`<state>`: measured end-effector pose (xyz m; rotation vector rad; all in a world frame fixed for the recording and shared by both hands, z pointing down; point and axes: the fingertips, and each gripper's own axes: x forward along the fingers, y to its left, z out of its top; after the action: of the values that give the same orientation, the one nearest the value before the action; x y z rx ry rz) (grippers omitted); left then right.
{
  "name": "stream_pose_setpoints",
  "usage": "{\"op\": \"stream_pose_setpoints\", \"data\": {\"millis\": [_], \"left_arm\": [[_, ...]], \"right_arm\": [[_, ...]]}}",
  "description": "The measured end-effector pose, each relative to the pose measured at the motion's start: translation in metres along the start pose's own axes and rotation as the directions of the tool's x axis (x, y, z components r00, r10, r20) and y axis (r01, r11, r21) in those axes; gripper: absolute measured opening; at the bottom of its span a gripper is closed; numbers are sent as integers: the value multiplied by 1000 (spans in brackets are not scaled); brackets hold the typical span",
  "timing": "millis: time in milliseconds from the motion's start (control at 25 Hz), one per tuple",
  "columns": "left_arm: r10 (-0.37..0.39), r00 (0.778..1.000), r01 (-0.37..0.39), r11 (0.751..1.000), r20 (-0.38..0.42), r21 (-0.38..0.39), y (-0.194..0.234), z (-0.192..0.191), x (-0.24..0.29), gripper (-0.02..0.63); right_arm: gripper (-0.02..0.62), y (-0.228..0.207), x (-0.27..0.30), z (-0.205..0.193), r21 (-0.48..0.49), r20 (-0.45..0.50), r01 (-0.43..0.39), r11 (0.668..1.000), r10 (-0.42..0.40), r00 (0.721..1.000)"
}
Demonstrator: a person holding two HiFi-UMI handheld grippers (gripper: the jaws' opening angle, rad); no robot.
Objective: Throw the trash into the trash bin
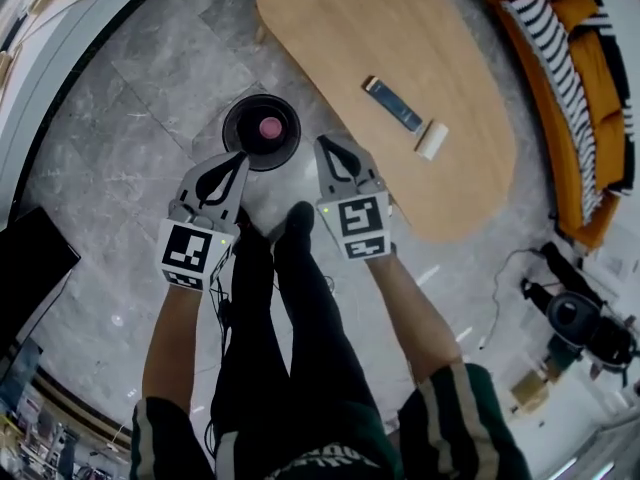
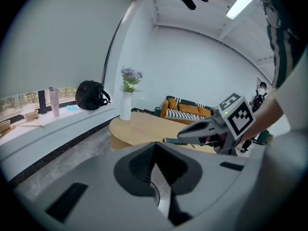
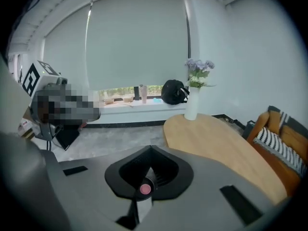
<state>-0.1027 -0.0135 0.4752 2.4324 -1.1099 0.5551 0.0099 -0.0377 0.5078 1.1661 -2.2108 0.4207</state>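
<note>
A round black trash bin stands on the grey floor beside the wooden table, with a pink thing lying inside it. Both grippers hang just above the bin's near side. My left gripper is shut and empty; in its own view the tips meet. My right gripper is shut with nothing in it, and below its closed tips the pink thing shows in the bin. A blue flat packet and a white roll lie on the table.
An orange sofa with a striped cushion stands at the right. Black equipment and cables sit on the floor at lower right, a dark panel at left. A white vase of flowers stands on the table, a black backpack on the sill.
</note>
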Motion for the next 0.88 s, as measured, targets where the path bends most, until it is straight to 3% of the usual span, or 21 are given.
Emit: {"op": "stream_pose_setpoints", "data": {"millis": [240,520,880], "left_arm": [[-63,998,64,996,-8,58,-33,19,26,2],[-158,987,158,980,-8,120,-83,37,66,2],[-294,955,298,940,-47,165,-160,38,113,2]], "right_arm": [[2,-38,-28,2,64,41,64,996,-67,997],[2,-97,-72,-32,166,51,182,969,-193,980],[2,-164,-128,-94,283,-3,348,894,-362,932]]}}
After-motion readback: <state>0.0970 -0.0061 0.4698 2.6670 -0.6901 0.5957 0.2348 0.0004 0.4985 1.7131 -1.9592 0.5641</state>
